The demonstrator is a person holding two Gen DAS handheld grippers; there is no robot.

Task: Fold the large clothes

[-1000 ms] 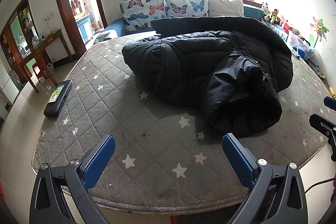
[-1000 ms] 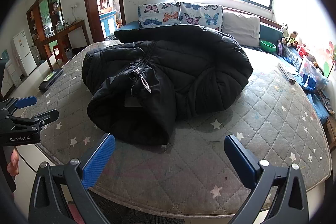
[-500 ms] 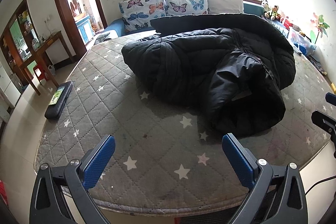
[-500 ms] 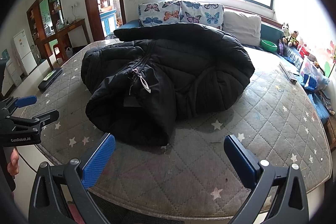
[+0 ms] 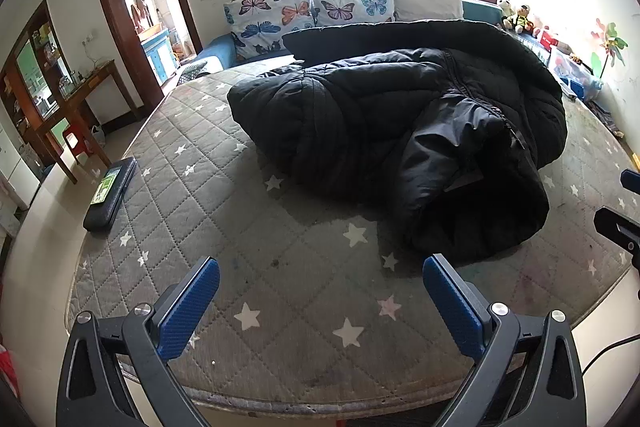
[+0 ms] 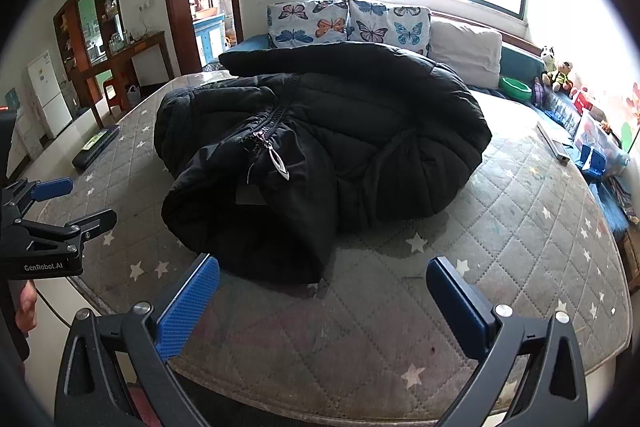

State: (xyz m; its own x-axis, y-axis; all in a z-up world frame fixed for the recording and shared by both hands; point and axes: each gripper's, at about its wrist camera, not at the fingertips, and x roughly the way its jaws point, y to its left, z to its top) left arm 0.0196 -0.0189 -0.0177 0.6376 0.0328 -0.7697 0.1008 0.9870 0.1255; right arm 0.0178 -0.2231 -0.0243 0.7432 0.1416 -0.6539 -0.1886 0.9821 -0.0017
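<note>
The black padded jacket [image 6: 320, 155] lies bunched on the mattress [image 6: 520, 227]. Left gripper [image 5: 320, 303] and right gripper [image 6: 322, 301] hover spread, empty. Risk: slick fabric slipping; sleeves probably buried.

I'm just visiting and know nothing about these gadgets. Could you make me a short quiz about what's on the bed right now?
1. True or false: the right gripper is clamped on the black puffy quilted jacket.
2. Which lies on the grey star-patterned quilted mattress near its left edge? A) flat dark rectangular case B) a shoe C) a cup
3. Fill in: both grippers' blue-padded fingers are ____.

Key: 1 false, it is open and short of the jacket; 2 A; 3 open.
</note>
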